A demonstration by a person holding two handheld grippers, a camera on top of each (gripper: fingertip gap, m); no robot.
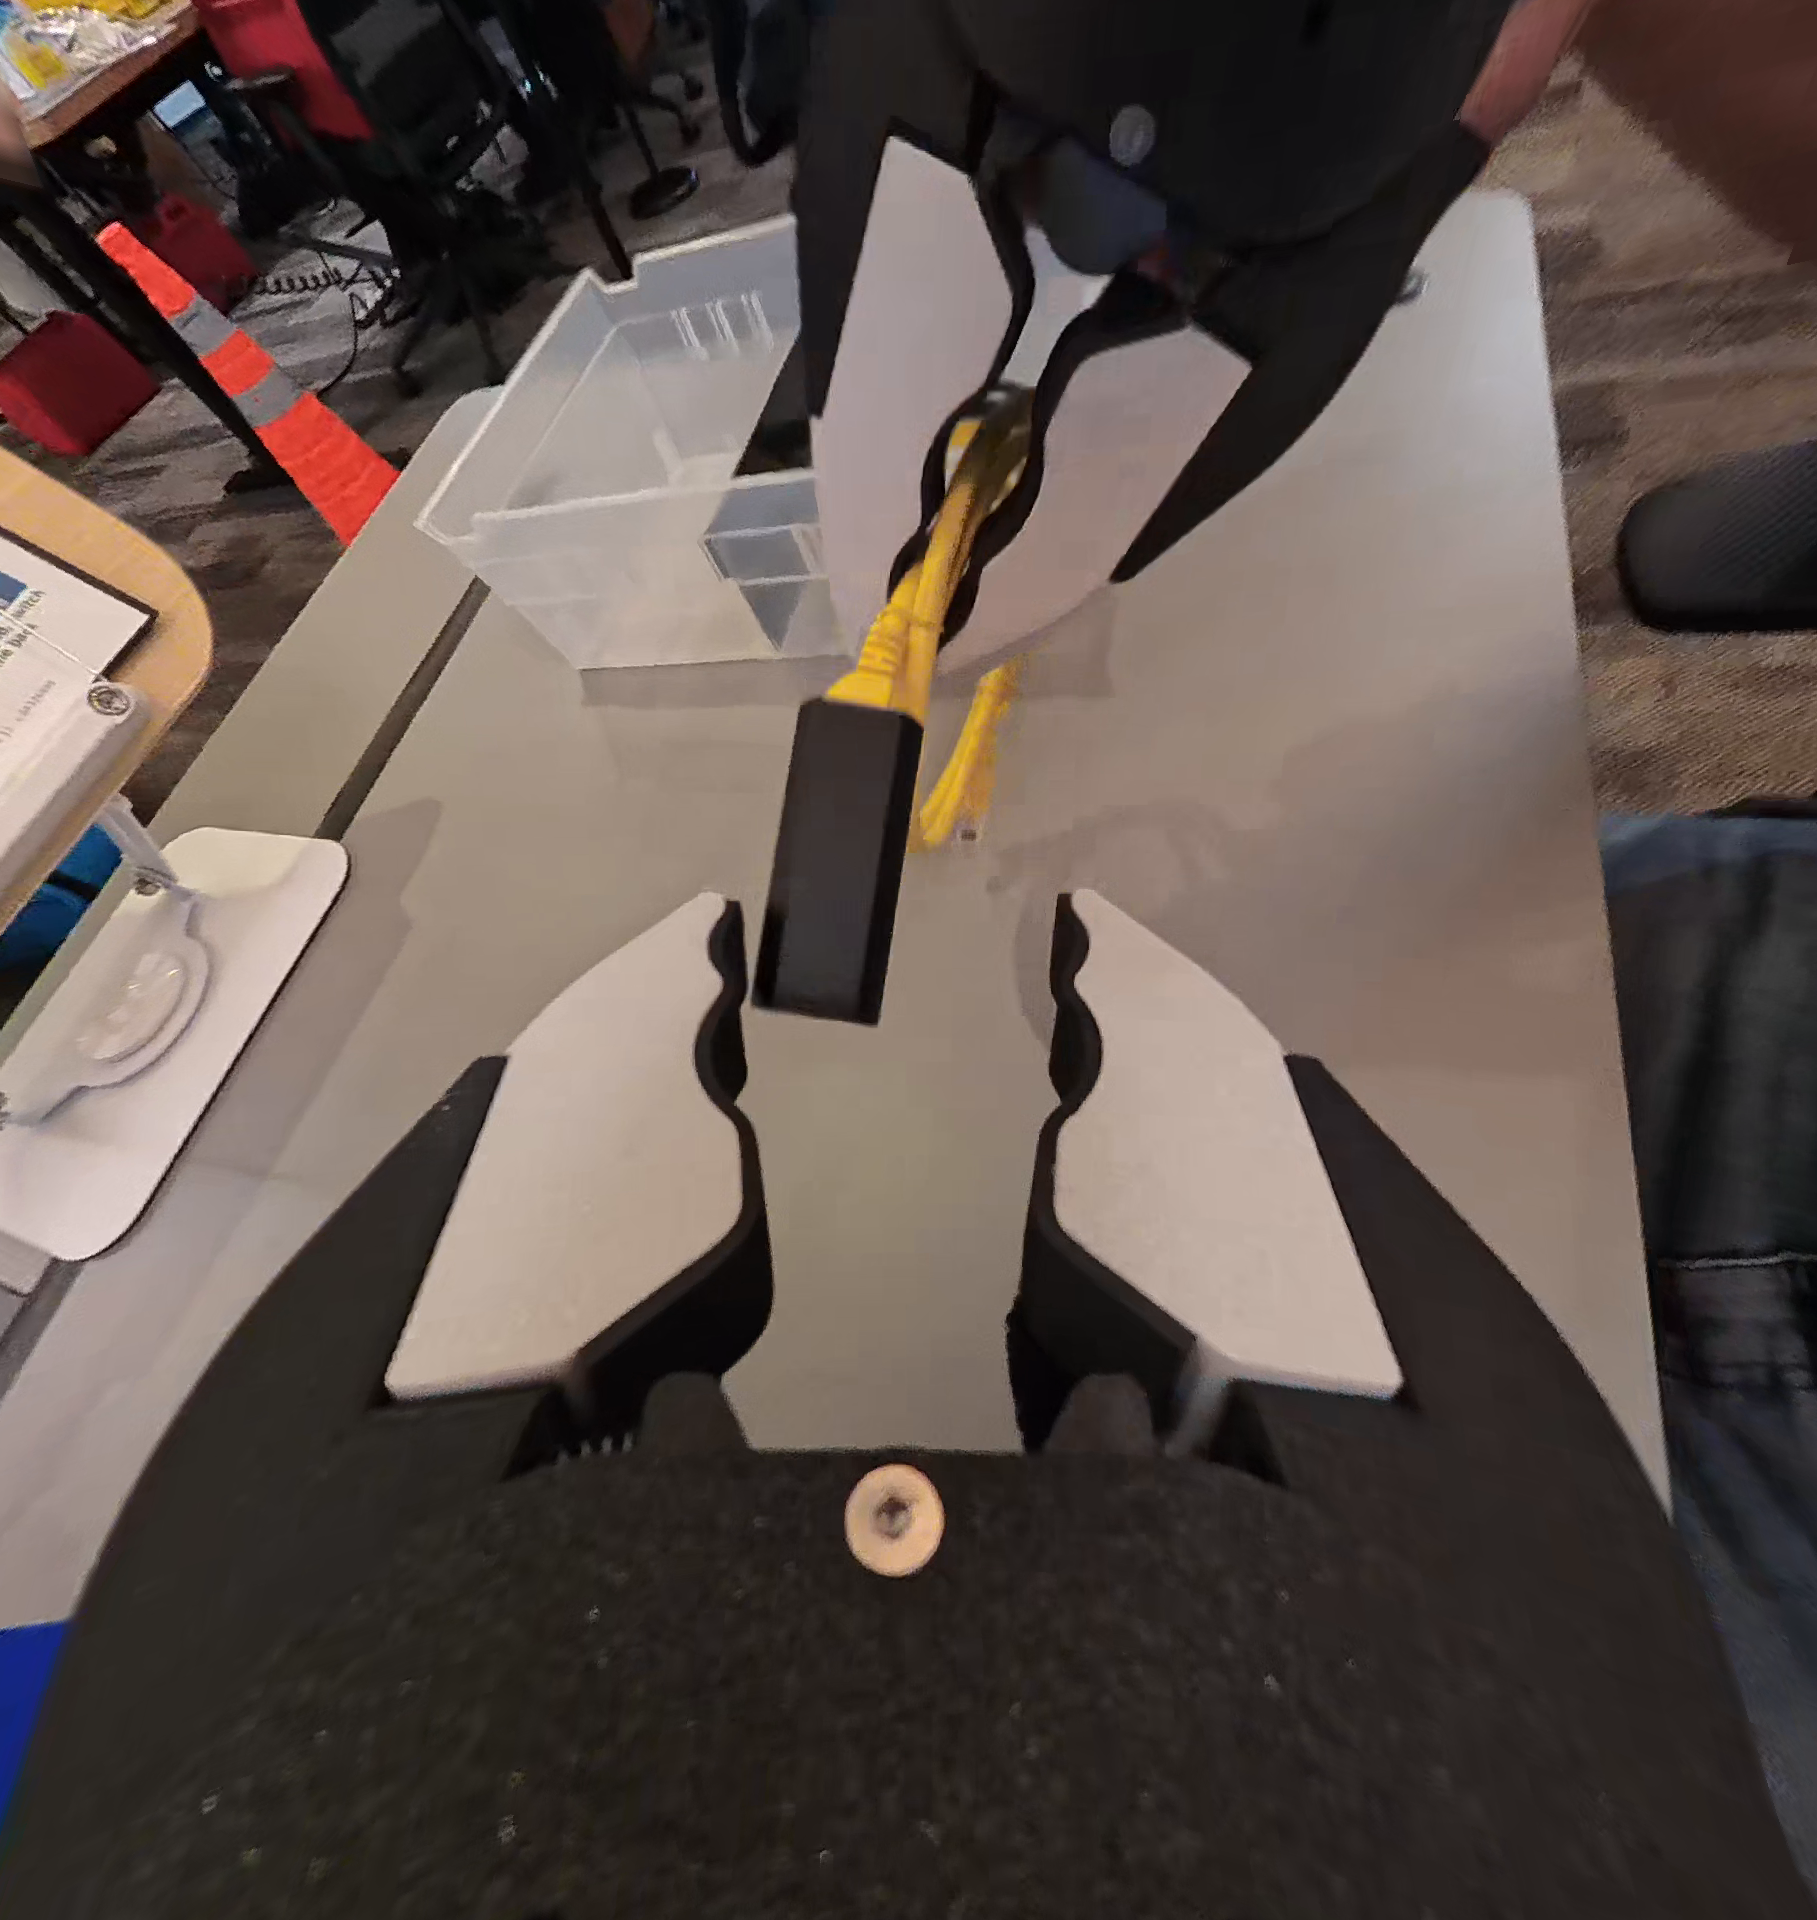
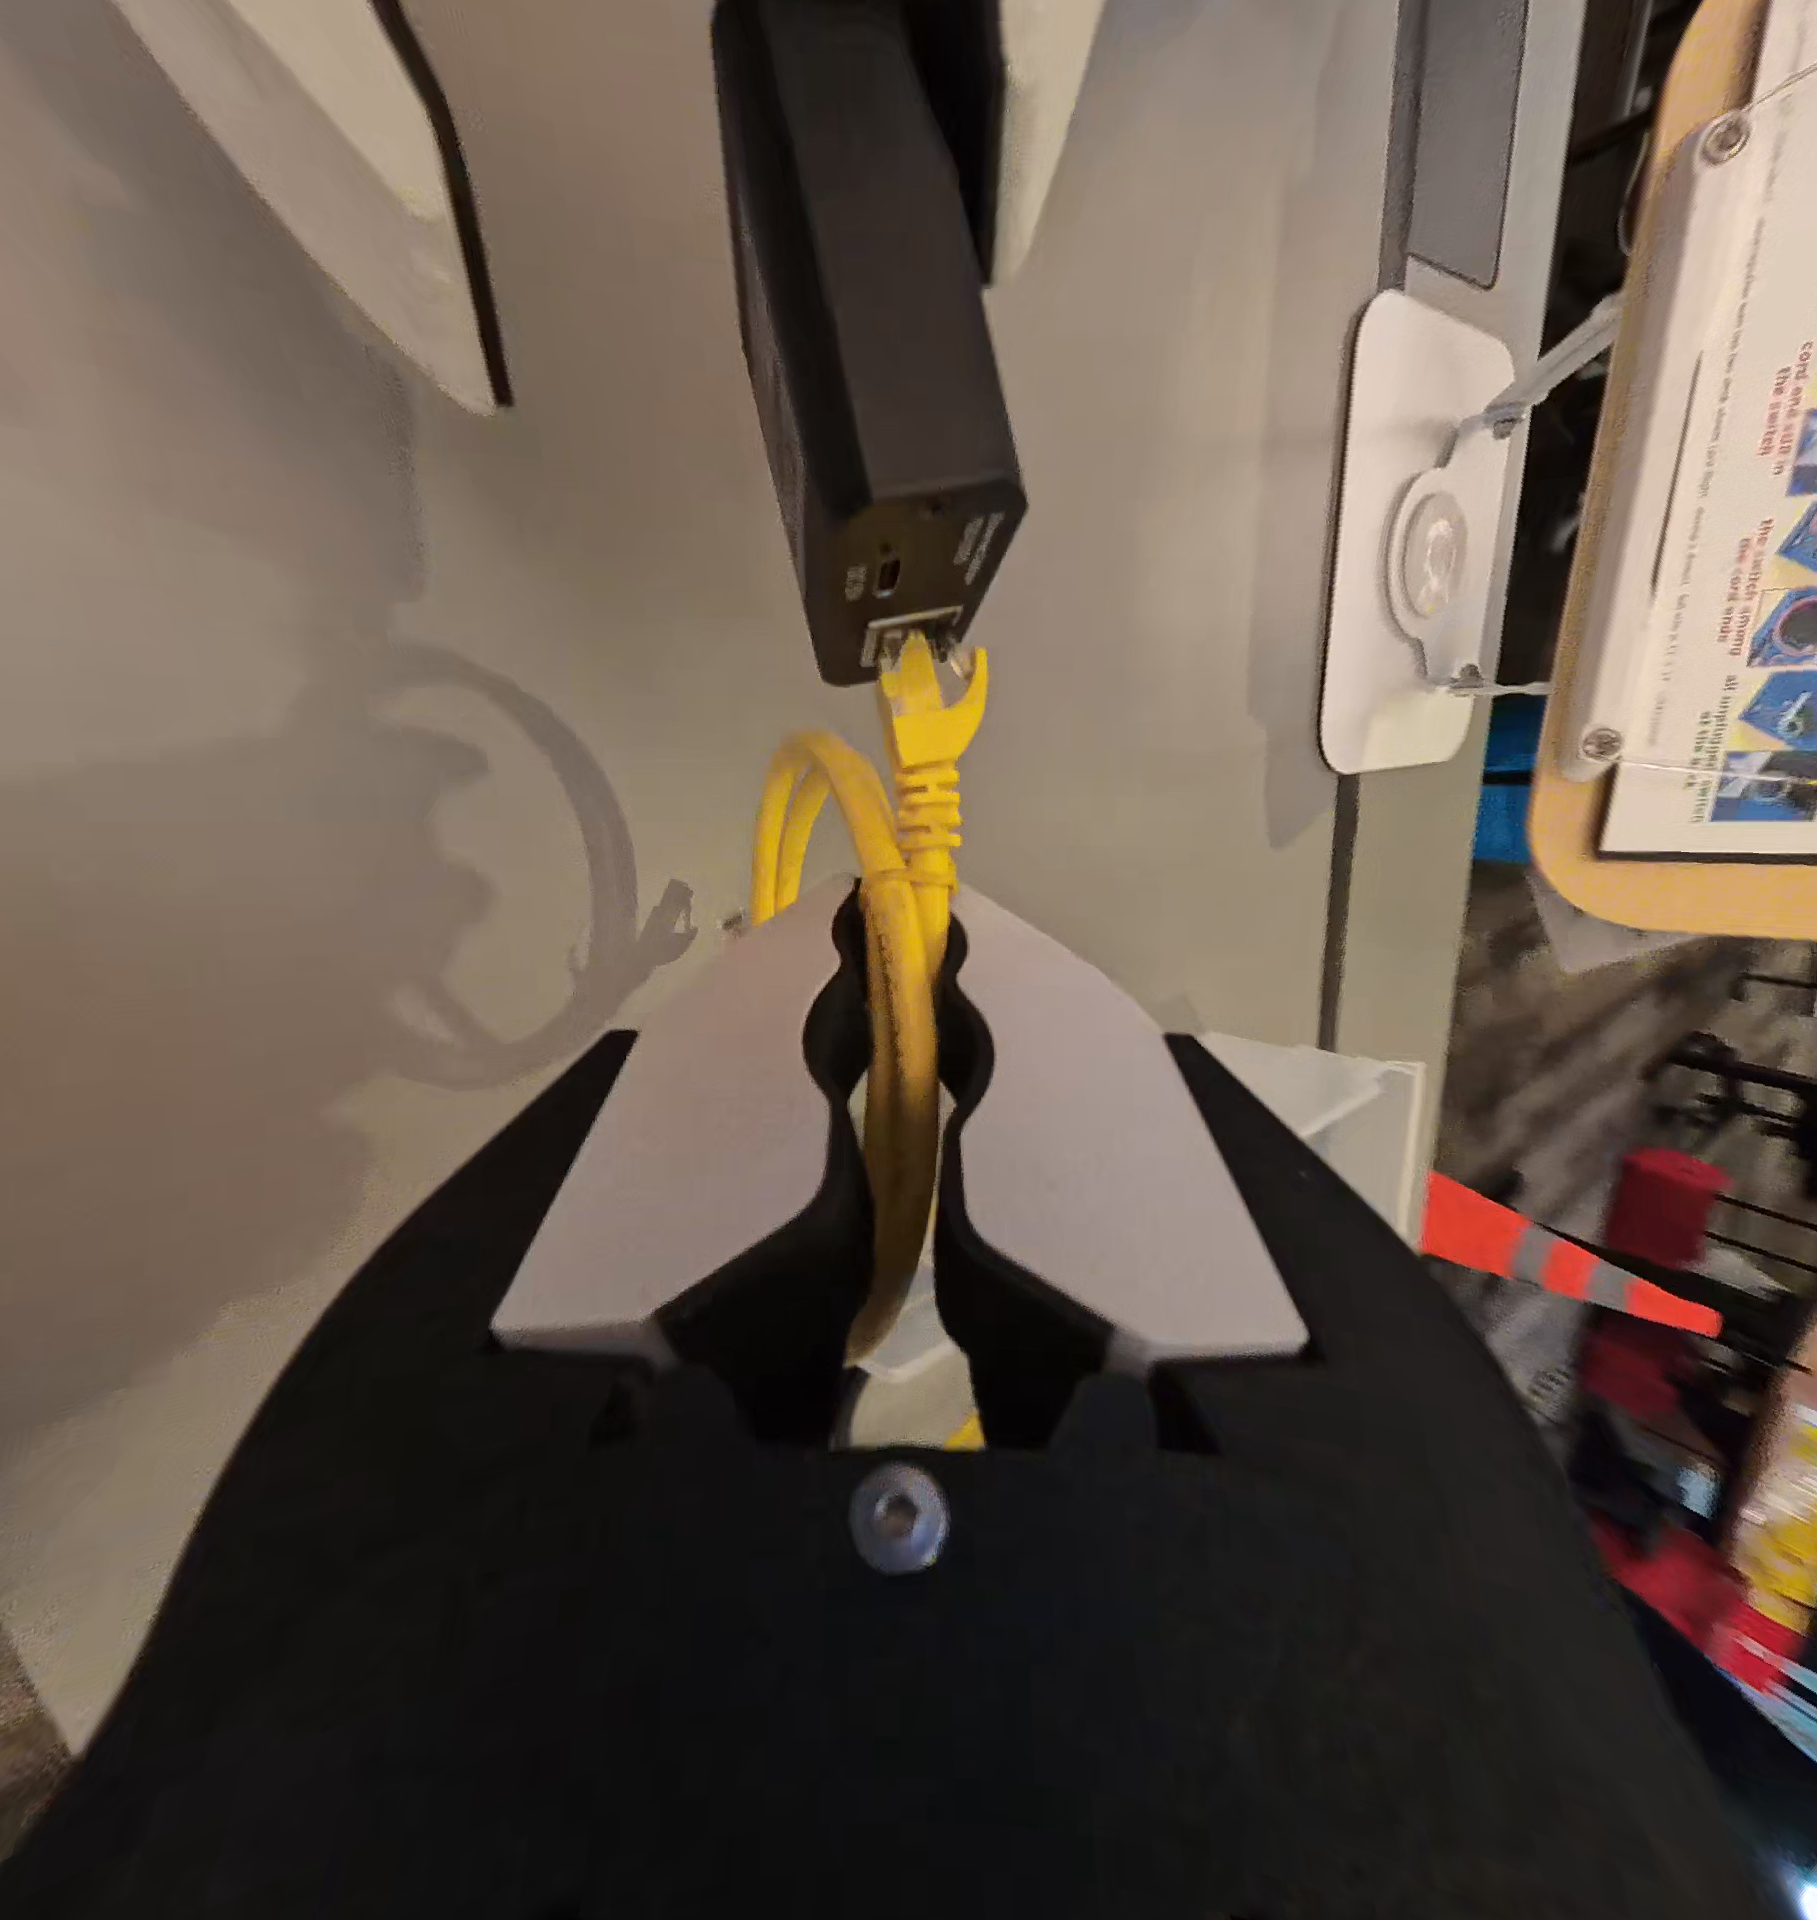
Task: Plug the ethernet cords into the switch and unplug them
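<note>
Left hand-held gripper [image 1: 888, 935] spread wide, black switch [image 1: 831, 862] hanging between the fingers, close by the left one, no pad pressing on it. Right hand-held gripper [image 2: 899, 935] closed narrow on a looped bundle of yellow cord [image 2: 899, 1049], pads squeezing the strands. One yellow plug [image 2: 925, 717] sitting at the port on the switch's end face, seemingly seated, clip tab sticking out to the side; hard to say if fully clicked. Switch up off the grey surface [image 1: 1299, 727], apparently dangling from that plug and cord alone. Second plug end [image 1: 951, 800] loose above the surface, just beside the switch. Clear plastic bin [image 1: 623, 499] further back. Judging by this: one end in, other end free, so plugging looks partly done, unplugging all to come
</note>
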